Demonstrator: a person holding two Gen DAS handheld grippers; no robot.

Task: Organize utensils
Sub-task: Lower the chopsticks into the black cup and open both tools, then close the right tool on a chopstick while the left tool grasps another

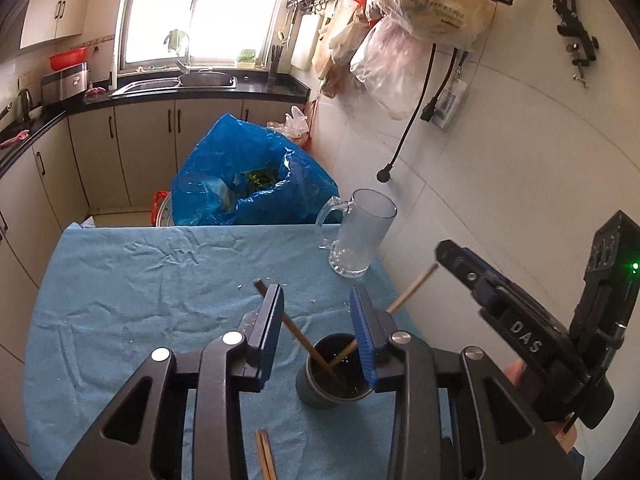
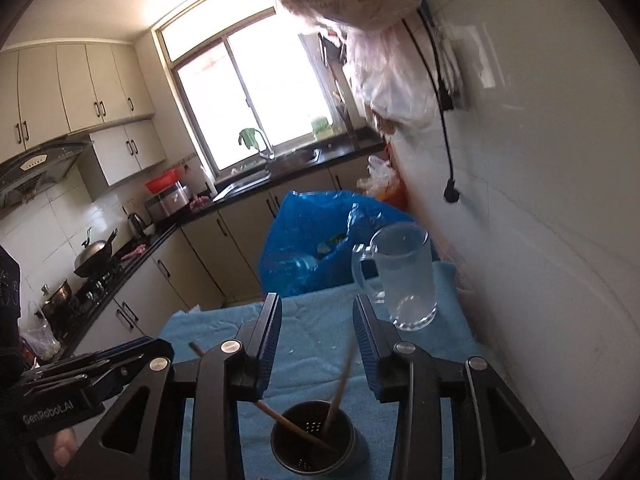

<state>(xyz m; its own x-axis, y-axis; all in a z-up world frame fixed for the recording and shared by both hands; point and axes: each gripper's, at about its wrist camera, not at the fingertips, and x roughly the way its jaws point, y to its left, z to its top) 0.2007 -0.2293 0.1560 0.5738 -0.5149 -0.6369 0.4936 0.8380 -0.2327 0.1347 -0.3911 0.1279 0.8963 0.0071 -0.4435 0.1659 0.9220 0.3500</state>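
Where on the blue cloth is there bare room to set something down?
Free: the wide stretch of blue cloth left of the dark holder, up to the far edge by the blue bag. Crowded: the right side, around the holder, glass mug and loose chopsticks.

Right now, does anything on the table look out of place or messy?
Mostly tidy. Two chopsticks lean crosswise in the dark holder, but another pair lies loose on the blue cloth near the bottom edge. Small pale crumbs dot the cloth. The glass mug stands upright.
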